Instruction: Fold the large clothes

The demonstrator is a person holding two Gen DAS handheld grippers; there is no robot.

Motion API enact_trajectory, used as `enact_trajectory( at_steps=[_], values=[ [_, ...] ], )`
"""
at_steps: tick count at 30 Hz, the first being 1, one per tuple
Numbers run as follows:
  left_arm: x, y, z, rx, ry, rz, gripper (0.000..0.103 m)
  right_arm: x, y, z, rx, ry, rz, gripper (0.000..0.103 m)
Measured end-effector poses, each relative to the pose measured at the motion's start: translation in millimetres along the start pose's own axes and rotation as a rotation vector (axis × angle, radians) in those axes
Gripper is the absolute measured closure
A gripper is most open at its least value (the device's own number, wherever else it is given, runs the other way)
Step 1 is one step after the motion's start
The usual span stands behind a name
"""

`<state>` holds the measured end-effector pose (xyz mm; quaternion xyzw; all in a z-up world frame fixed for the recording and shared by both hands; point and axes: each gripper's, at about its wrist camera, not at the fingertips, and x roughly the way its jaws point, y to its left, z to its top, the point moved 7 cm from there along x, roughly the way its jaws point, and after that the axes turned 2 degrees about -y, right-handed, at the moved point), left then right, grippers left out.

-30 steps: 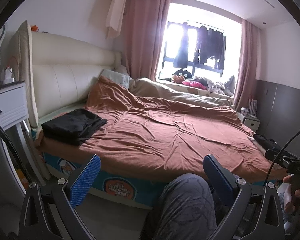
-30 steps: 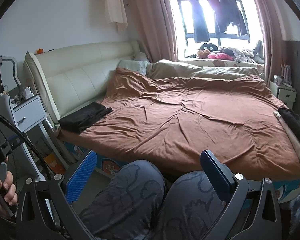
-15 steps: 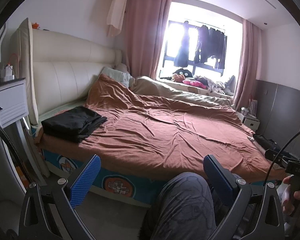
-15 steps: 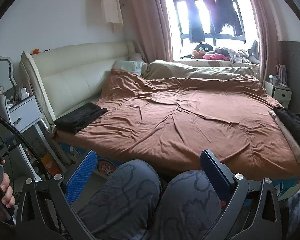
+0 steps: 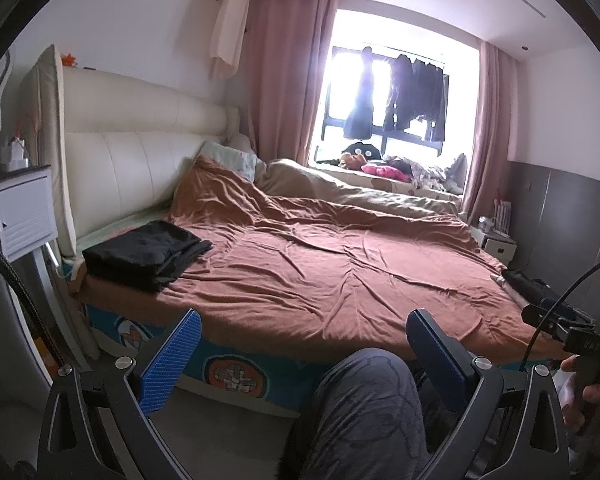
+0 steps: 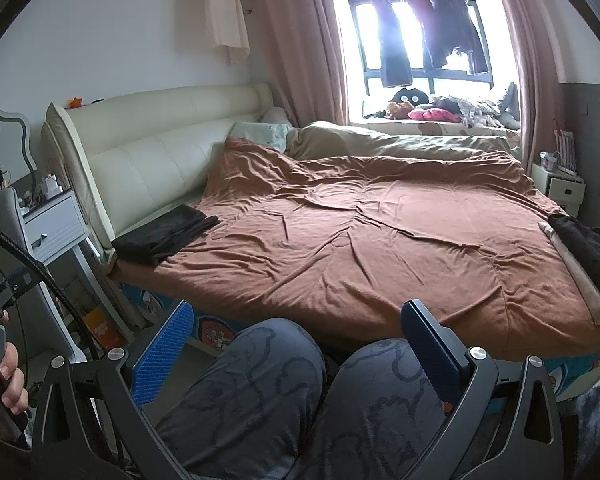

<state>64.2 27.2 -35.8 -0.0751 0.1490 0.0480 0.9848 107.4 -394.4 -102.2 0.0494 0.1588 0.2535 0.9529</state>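
Knees point(image 6: 300, 396) before both spread claws, folded black garment point(image 5: 144, 254) on bed point(image 5: 340, 276)

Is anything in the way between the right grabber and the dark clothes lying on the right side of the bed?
Nothing on the bed blocks it. The right gripper hangs open above the person's knees, and only bare brown sheet lies between it and the dark clothes.

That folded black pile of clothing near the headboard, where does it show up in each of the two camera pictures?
Left wrist view: the folded black garment lies left of centre, on the near corner of the brown bedspread.
Right wrist view: the same garment sits left of centre, on that same corner.
Shared landmark: the cream headboard rises just behind the garment in both views.
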Motion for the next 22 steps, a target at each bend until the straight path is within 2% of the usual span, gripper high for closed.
enact_trajectory(
  at_steps=[22],
  values=[
    [-4.6,-10.6,-1.1,0.042,-0.016,0.015,0.000,0.1,3.1,-2.4,0.015,0.015,0.002,0.000]
  ],
)
